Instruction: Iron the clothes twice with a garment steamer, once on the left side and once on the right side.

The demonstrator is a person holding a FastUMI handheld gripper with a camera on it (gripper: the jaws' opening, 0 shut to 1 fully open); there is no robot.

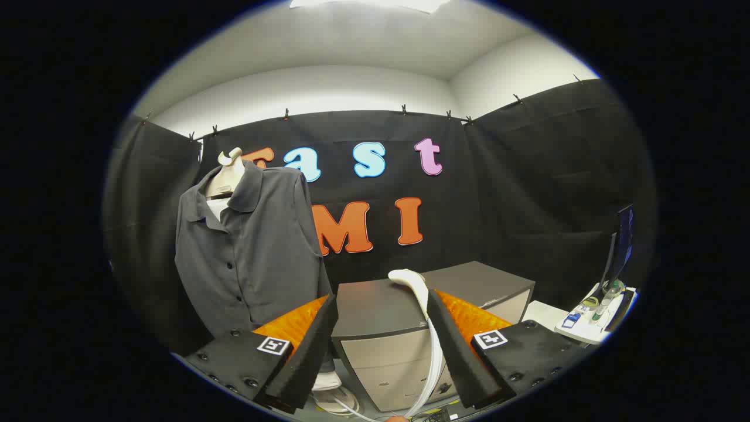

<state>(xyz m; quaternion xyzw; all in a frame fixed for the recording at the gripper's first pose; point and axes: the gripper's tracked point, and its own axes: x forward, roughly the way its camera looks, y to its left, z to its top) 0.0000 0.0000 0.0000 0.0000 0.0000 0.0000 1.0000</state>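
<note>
The white curved-handled garment steamer [413, 284] lies on the top of a dark-topped grey cabinet [381, 334], near its right edge, its white hose hanging down the front; the gripper [381, 305] hovers with fingers spread apart, holding nothing; a dark grey buttoned shirt [246, 246] hangs on a pale mannequin bust [227, 176], beyond the left finger.

- No words, brand names or numbers can be read.
- On each side of the claw [381, 346], a small square black-and-white marker tag [273, 345] sits on the body behind a finger; they carry coded patterns, no legible writing.
- A screen [624, 237] stands well off to the right of the claw; its contents are too small to read.
</note>
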